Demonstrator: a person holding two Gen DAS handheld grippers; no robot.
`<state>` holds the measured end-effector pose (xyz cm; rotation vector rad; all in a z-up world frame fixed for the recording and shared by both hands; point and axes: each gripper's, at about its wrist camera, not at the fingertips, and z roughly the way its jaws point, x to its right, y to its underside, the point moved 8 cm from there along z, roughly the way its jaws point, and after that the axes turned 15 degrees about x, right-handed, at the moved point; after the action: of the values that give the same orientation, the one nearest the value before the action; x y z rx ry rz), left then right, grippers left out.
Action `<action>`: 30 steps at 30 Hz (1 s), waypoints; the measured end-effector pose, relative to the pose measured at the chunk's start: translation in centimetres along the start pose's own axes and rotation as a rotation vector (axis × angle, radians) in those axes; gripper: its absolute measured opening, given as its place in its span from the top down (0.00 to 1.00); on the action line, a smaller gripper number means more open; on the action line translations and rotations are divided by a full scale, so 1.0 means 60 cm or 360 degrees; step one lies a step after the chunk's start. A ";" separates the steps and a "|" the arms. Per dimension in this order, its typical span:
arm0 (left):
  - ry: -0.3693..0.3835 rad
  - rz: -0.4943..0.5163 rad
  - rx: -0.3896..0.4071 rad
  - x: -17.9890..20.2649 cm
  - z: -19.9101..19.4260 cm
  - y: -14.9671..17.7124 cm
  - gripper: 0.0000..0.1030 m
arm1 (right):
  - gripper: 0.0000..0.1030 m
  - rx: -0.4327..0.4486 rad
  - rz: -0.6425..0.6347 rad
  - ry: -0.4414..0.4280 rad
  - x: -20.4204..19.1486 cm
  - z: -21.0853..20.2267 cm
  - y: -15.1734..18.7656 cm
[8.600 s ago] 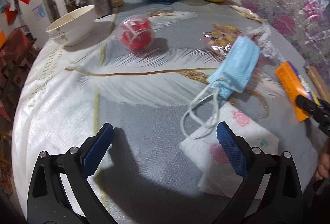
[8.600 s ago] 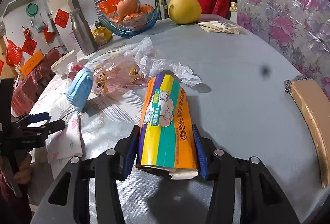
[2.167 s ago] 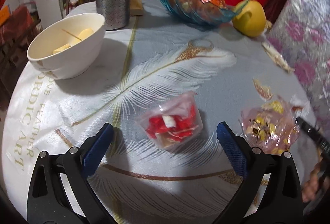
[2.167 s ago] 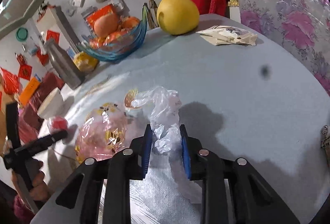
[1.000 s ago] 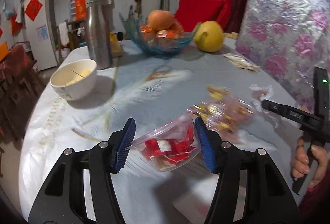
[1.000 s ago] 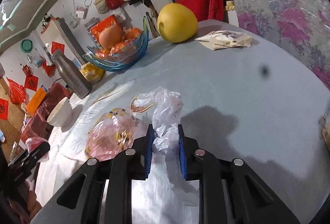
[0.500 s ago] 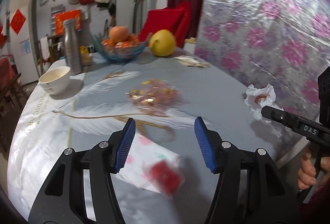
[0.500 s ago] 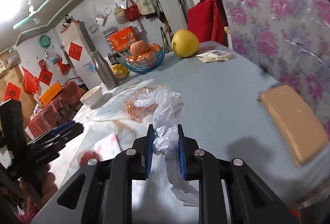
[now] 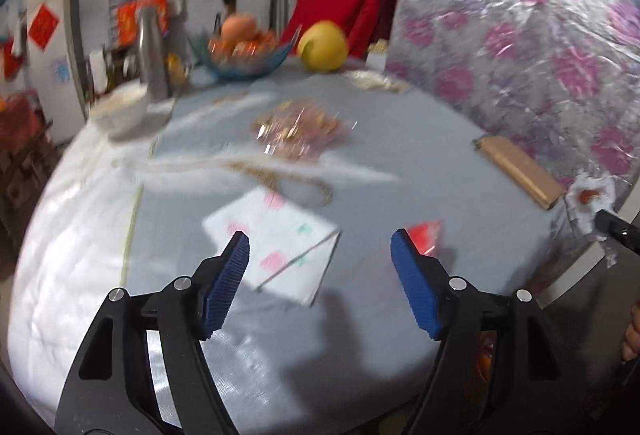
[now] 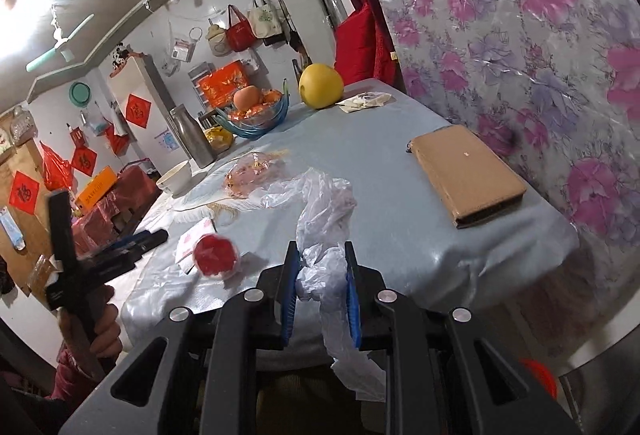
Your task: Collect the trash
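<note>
My right gripper (image 10: 321, 289) is shut on a crumpled white plastic bag (image 10: 324, 219) and holds it past the table's near edge; the bag also shows at the right of the left wrist view (image 9: 588, 201). My left gripper (image 9: 320, 271) is open and empty above the table's front part. The clear cup of red wrappers (image 10: 216, 255) lies on the cloth near the front edge, just beyond my left gripper's right finger (image 9: 426, 235). A white floral napkin (image 9: 276, 239) lies between the left fingers. A pink bag of wrapped sweets (image 9: 300, 129) lies mid-table.
A brown cardboard piece (image 10: 466, 173) lies by the right edge against the floral wall. A white bowl (image 9: 120, 109), steel flask (image 9: 152, 55), blue fruit bowl (image 9: 244, 53), yellow pomelo (image 9: 324, 45) and a folded wrapper (image 10: 364, 101) stand at the back.
My left gripper let go of the red-wrapper cup, which dropped onto the table near the front edge, and opened wider. My right gripper pulled back off the table edge with the plastic bag.
</note>
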<state>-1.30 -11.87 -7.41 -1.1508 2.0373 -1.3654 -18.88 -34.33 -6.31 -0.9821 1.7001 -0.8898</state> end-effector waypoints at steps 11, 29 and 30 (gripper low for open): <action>0.0185 0.0230 -0.0135 0.105 0.089 0.047 0.29 | 0.79 -0.0009 0.0083 0.0015 0.014 0.004 0.007; 0.0579 0.0283 -0.0159 0.283 0.052 0.018 0.67 | 0.80 -0.0334 0.0006 0.0411 0.155 -0.109 0.086; 0.0635 0.0308 -0.0189 0.314 0.052 0.026 0.67 | 0.80 -0.0381 0.0029 0.0460 0.179 -0.117 0.108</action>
<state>-10.26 -28.76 -8.39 -0.7411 2.4624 -1.4826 -29.39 -40.44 -13.97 -1.0300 2.0951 -0.8619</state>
